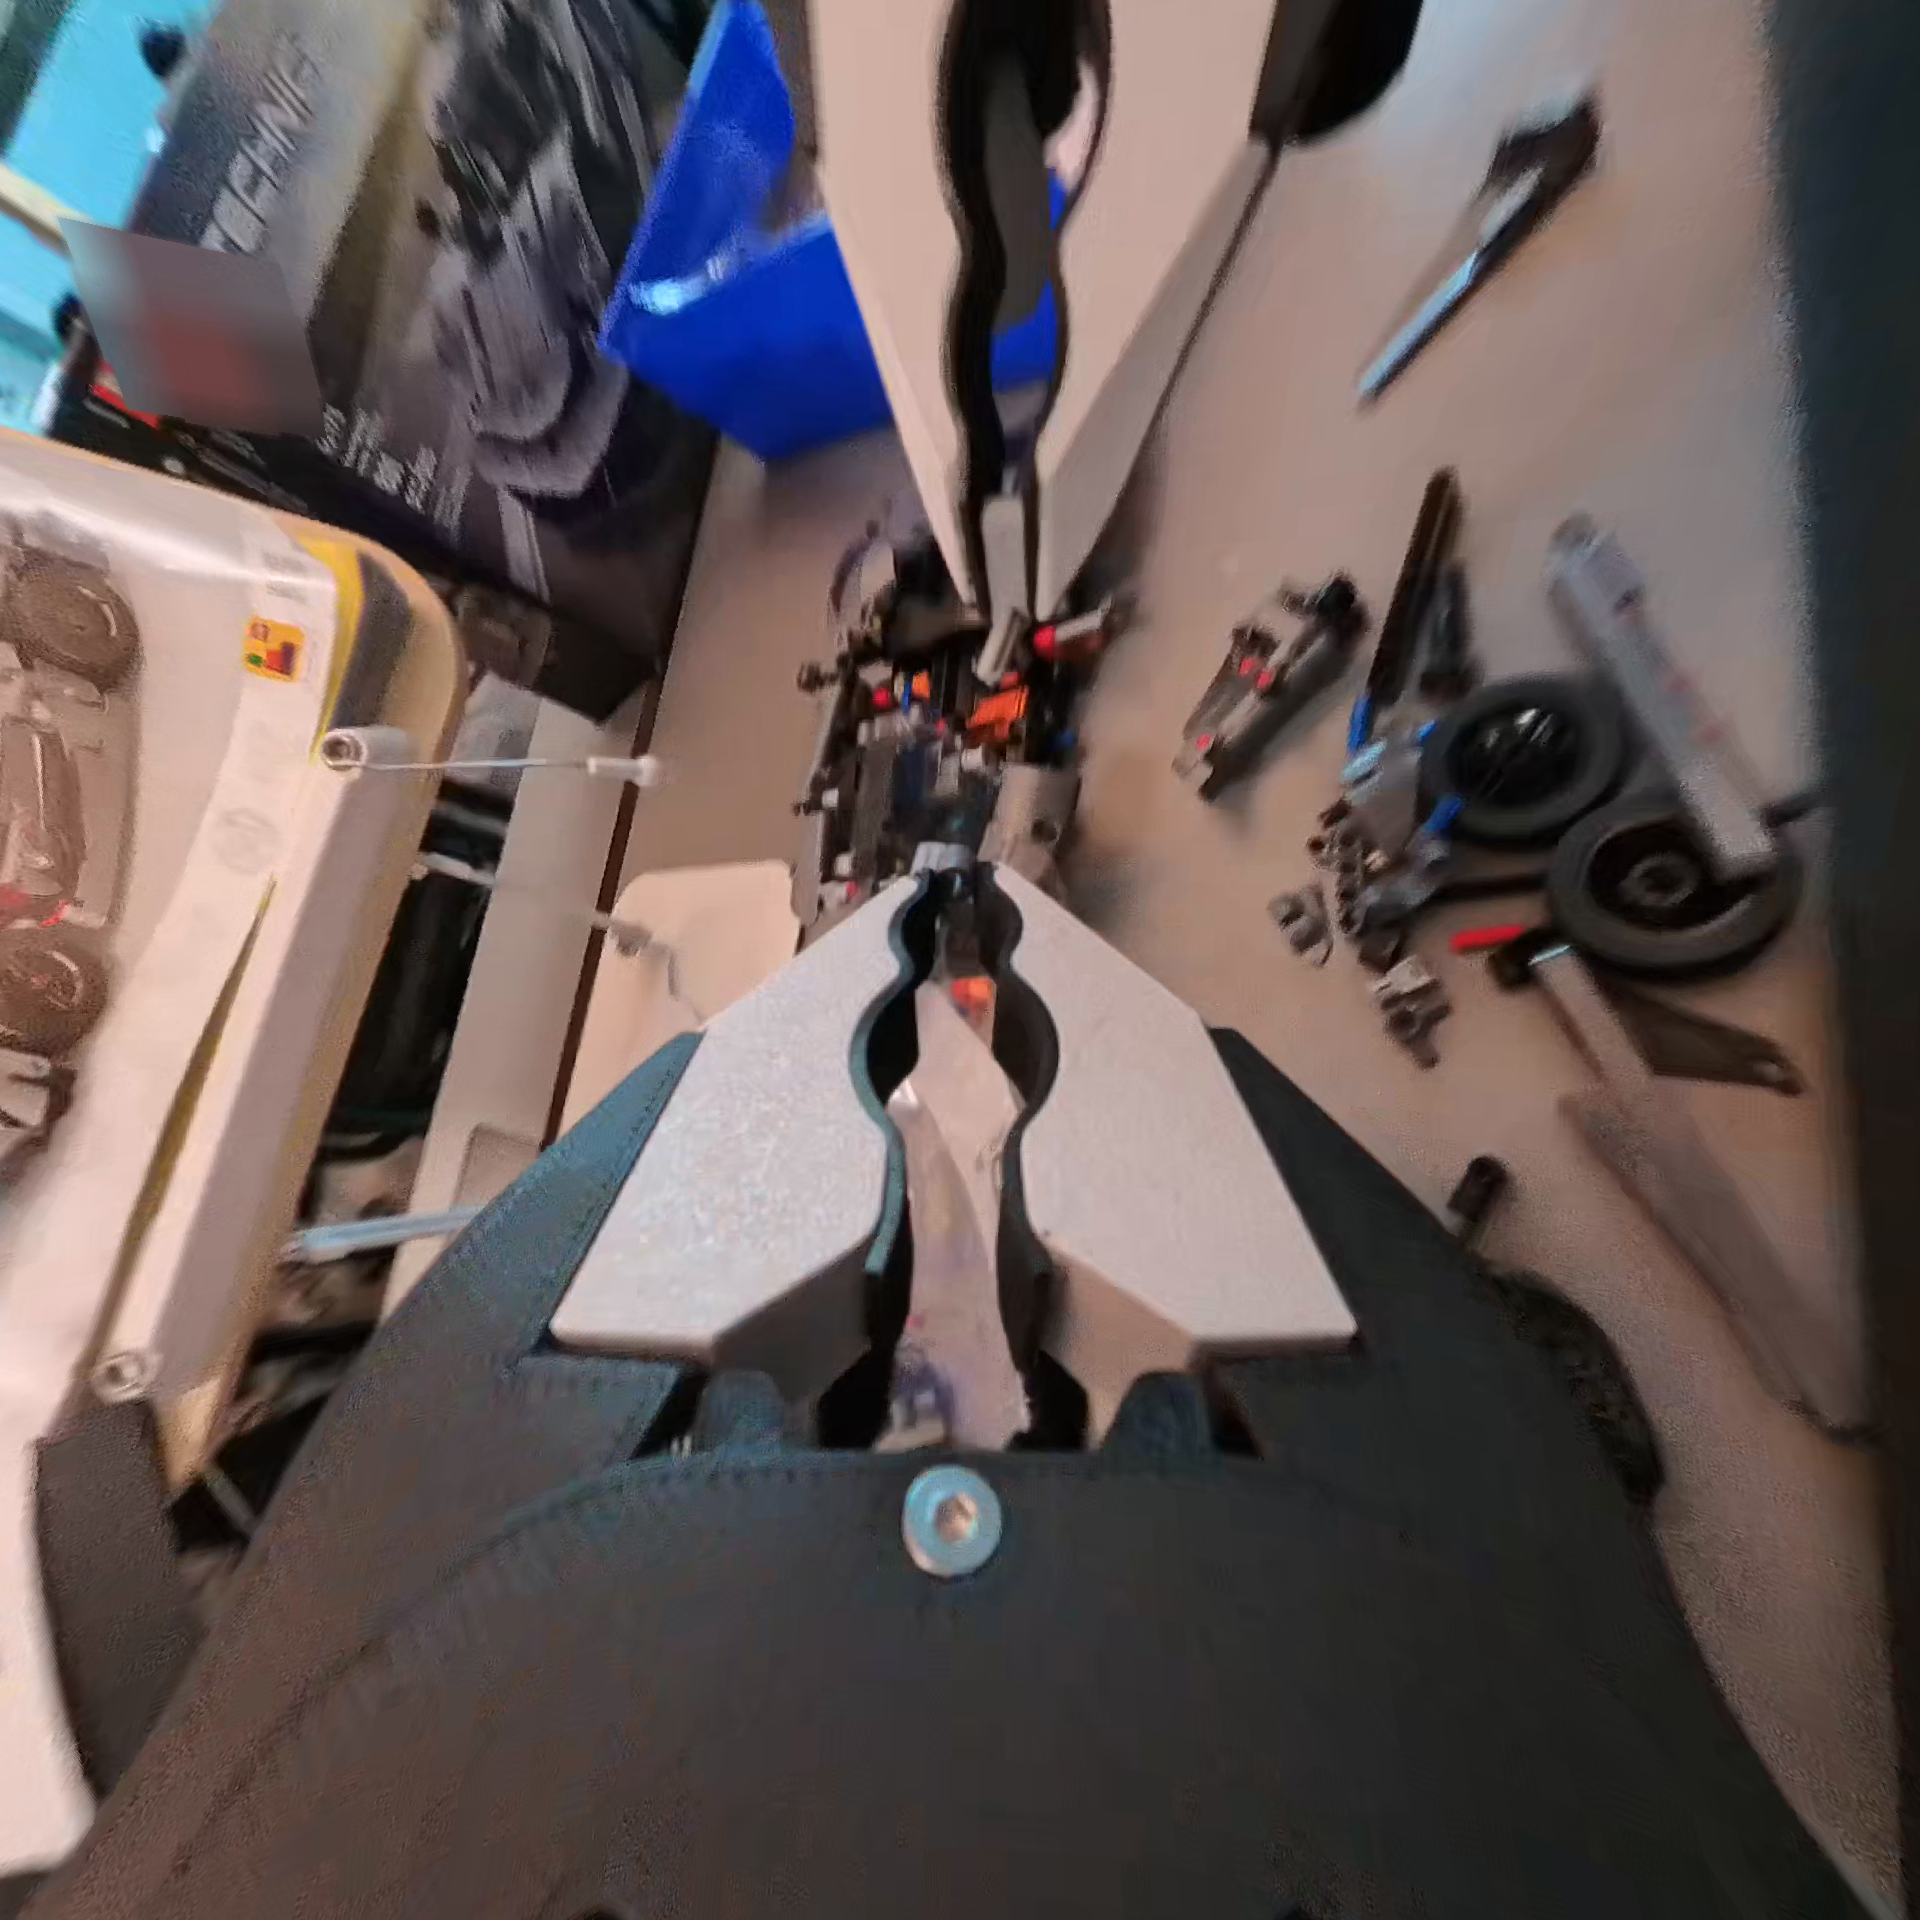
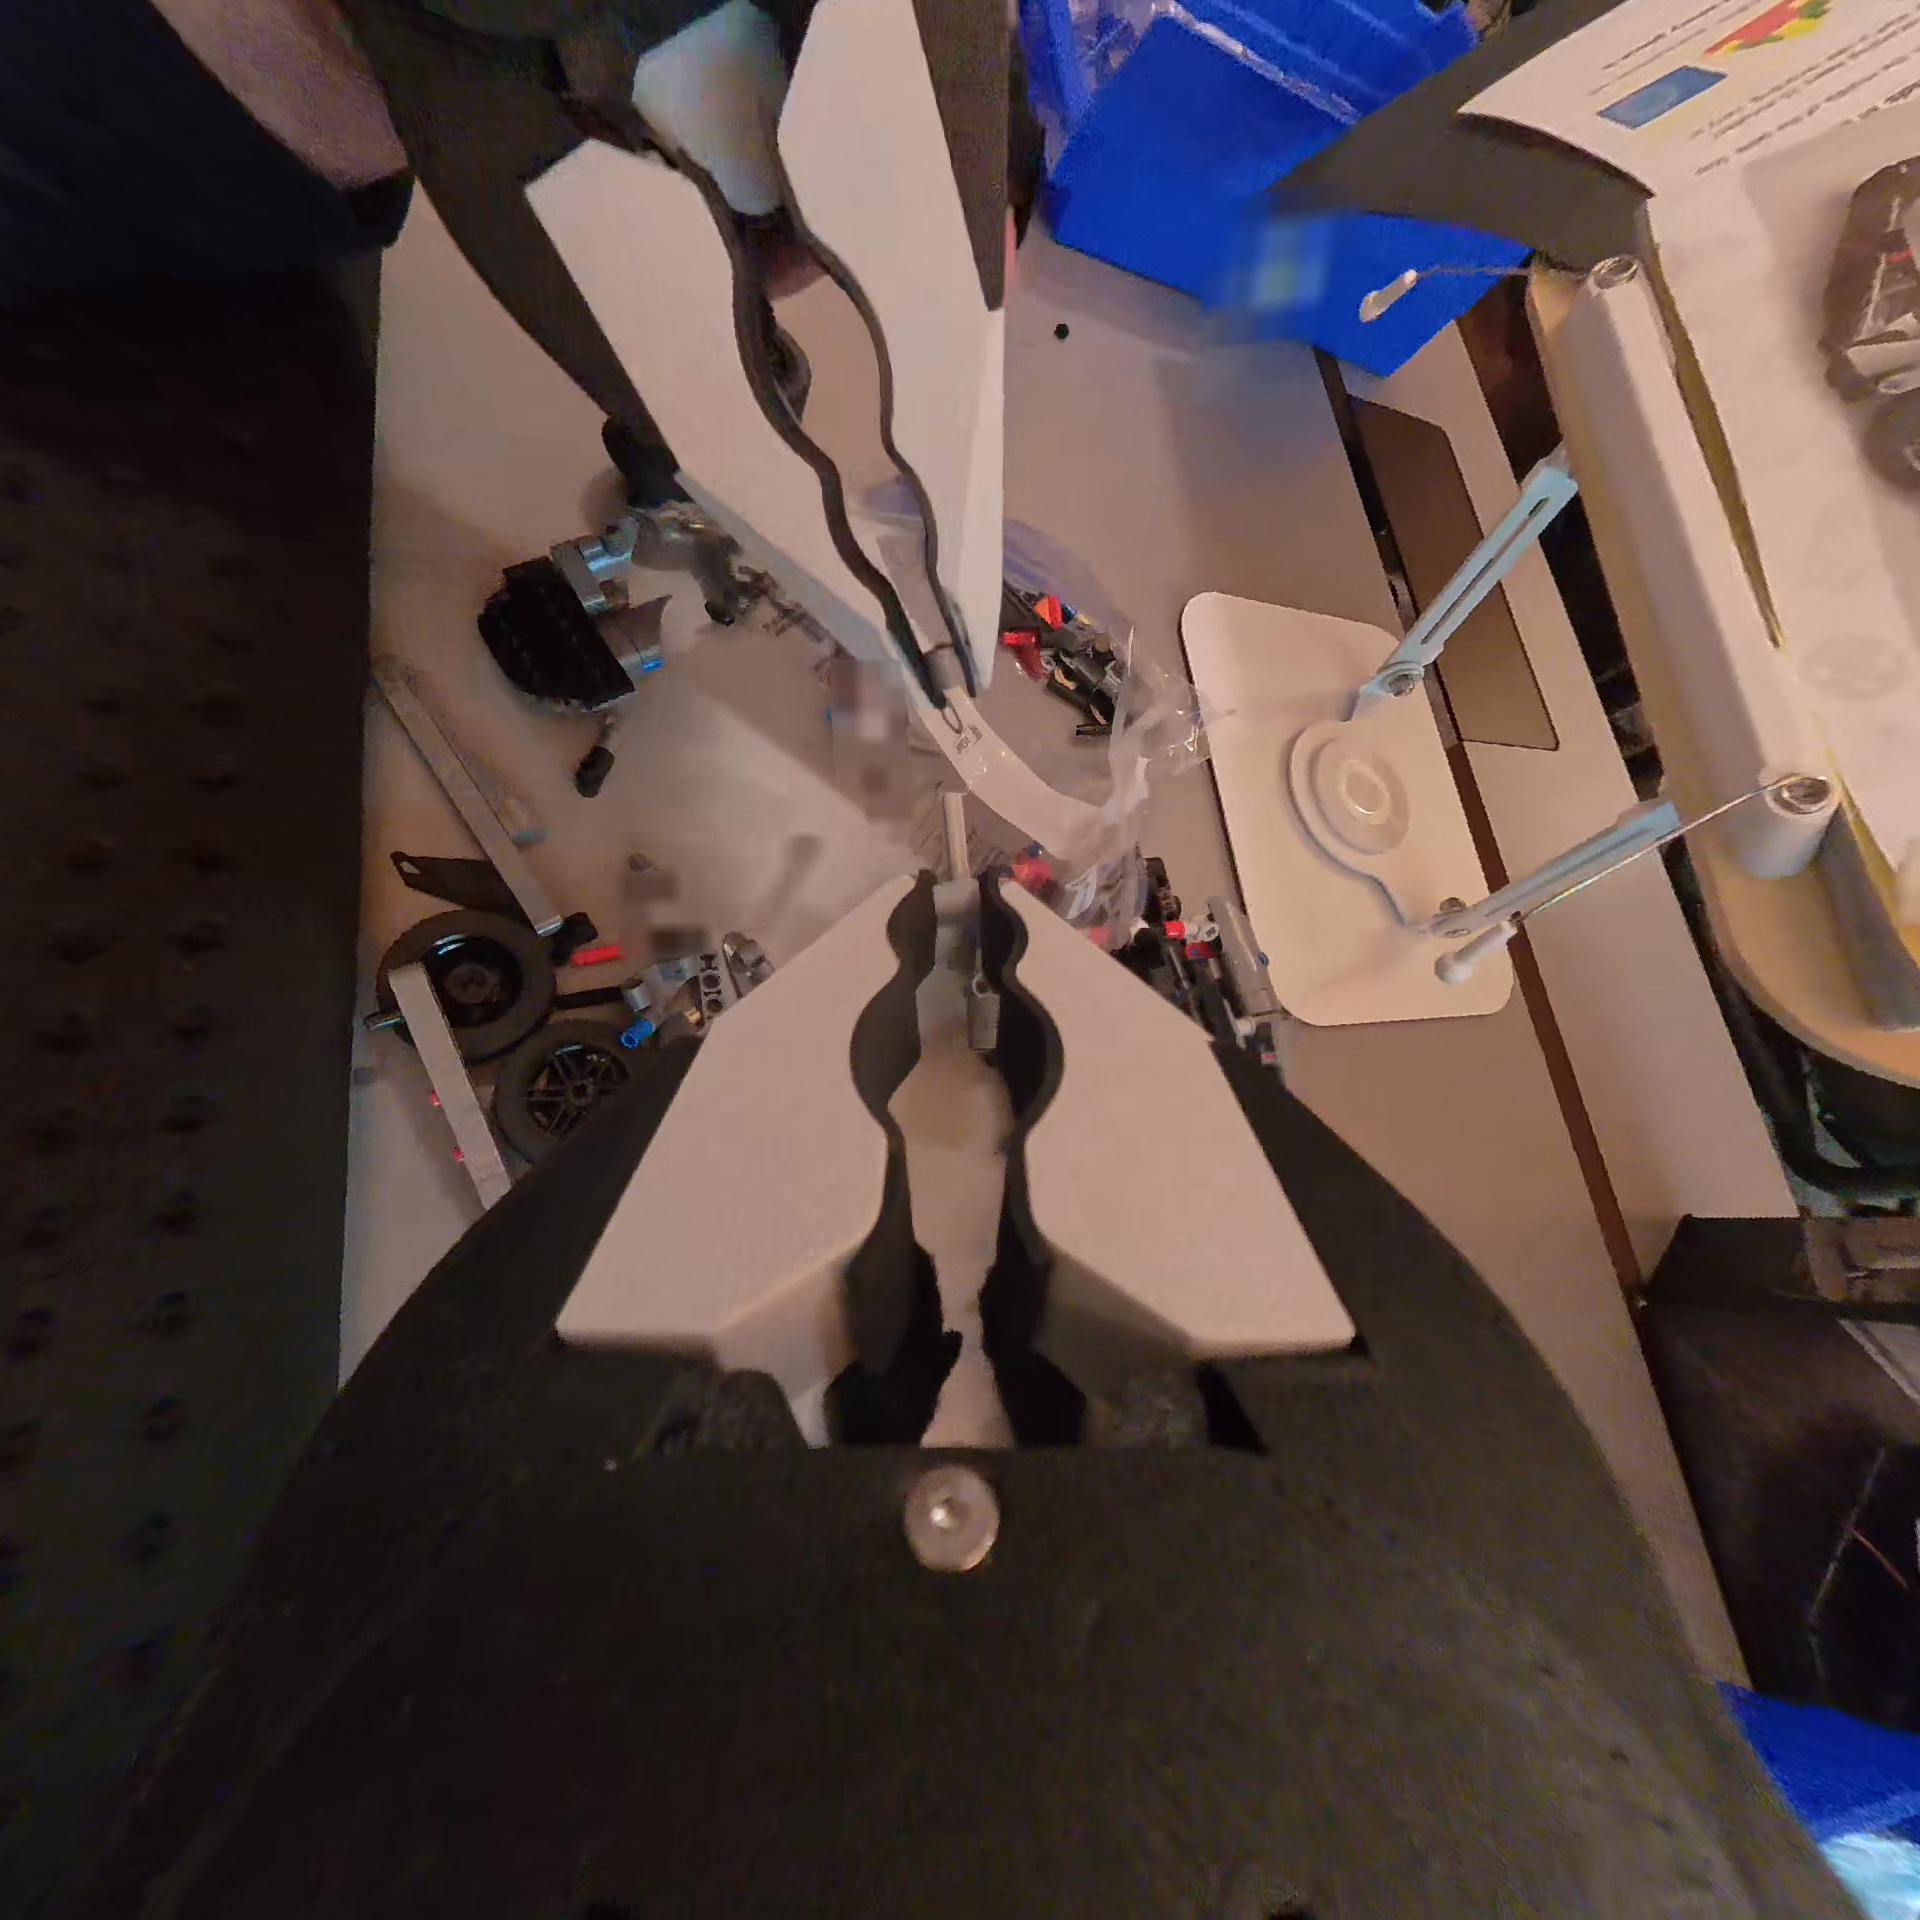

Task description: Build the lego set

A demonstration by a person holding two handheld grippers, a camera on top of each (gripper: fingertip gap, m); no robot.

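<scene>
My left gripper (image 1: 954,883) is shut on a white curved Lego panel (image 1: 951,1143) that runs back between its fingers. In the right wrist view this gripper (image 2: 940,675) comes in from the top, and the white panel (image 2: 987,774) curves out below its tips. My right gripper (image 2: 956,894) is shut on a small grey Lego piece (image 2: 961,956) with a thin axle. In the left wrist view it (image 1: 1003,623) comes in from the top. The two grippers' tips face each other, close together, above the dark Lego chassis (image 1: 925,727) on the table (image 1: 1195,416).
Two black wheels (image 1: 1527,758) and loose parts lie on one side, also seen in the right wrist view (image 2: 478,977). A bag of small parts (image 2: 1081,665), a blue bin (image 2: 1247,156), a white stand base (image 2: 1351,810) and the propped instruction booklet (image 1: 156,831) stand nearby.
</scene>
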